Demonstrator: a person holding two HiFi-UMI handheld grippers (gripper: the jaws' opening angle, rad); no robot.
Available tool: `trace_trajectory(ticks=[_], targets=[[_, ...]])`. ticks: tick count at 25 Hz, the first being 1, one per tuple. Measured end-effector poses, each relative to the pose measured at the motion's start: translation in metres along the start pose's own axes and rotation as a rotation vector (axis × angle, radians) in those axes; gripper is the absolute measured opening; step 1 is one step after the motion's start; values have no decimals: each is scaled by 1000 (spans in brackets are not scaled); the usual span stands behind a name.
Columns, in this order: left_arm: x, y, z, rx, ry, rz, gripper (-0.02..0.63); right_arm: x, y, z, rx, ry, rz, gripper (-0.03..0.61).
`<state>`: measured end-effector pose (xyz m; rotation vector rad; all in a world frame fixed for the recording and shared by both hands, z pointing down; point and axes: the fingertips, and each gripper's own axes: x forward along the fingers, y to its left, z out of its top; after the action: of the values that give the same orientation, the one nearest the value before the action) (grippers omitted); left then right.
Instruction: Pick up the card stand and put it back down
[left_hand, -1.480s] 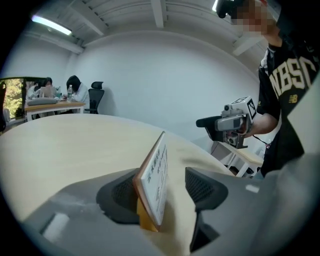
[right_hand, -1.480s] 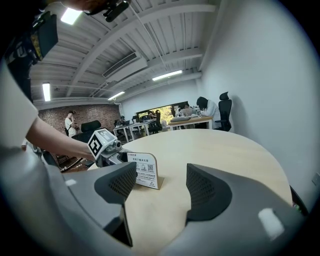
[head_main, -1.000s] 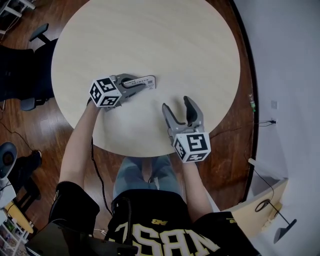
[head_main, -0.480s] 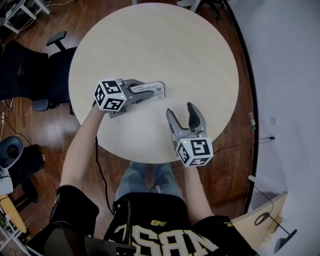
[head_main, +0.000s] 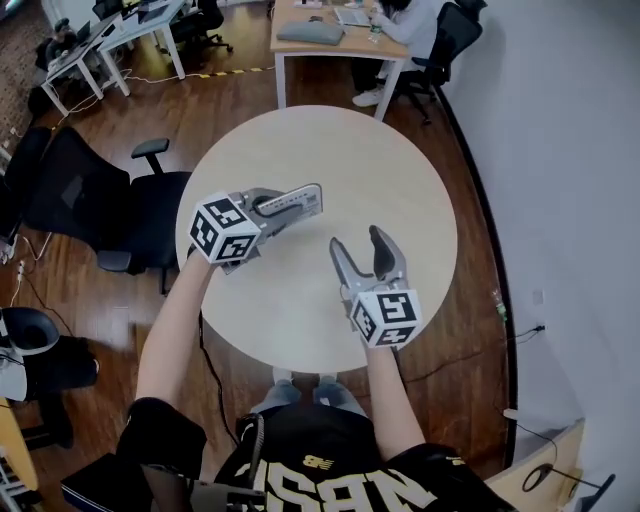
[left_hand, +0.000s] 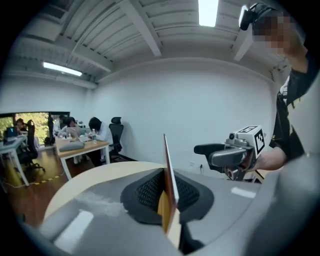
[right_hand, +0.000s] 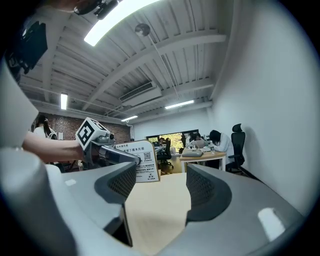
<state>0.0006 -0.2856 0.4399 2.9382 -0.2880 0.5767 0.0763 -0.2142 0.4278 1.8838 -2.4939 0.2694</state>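
Note:
The card stand (head_main: 306, 197) is a thin clear plate with a white printed card. My left gripper (head_main: 300, 206) is shut on it and holds it above the left half of the round pale table (head_main: 390, 170). The left gripper view shows the stand (left_hand: 169, 175) edge-on, pinched between the pads (left_hand: 150, 192). From the right gripper view its printed face (right_hand: 142, 161) shows, with the left gripper (right_hand: 131, 158) on it. My right gripper (head_main: 357, 242) hovers over the table's near right part with its jaws apart, and nothing lies between its fingers (right_hand: 205, 192).
Black office chairs (head_main: 110, 200) stand left of the table on the wooden floor. A desk (head_main: 335, 35) with a seated person (head_main: 405, 15) is beyond the table. A white wall (head_main: 570, 150) runs along the right.
The left gripper has risen with the card stand and moved slightly right. The head view has pulled back and shows more of the room. The right gripper keeps its place.

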Motion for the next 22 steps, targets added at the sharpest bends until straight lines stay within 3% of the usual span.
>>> trace_trajectory(ticks=[9, 15, 22], targets=[[-72, -12, 68, 118, -106, 350, 17, -14, 2, 82, -98, -99, 0, 321], [-127, -17, 86, 85, -244, 554, 17, -9, 6, 106, -98, -152, -7, 321], [-153, -28, 74, 41, -360, 743, 18, -4, 25, 109, -97, -168, 13, 321]])
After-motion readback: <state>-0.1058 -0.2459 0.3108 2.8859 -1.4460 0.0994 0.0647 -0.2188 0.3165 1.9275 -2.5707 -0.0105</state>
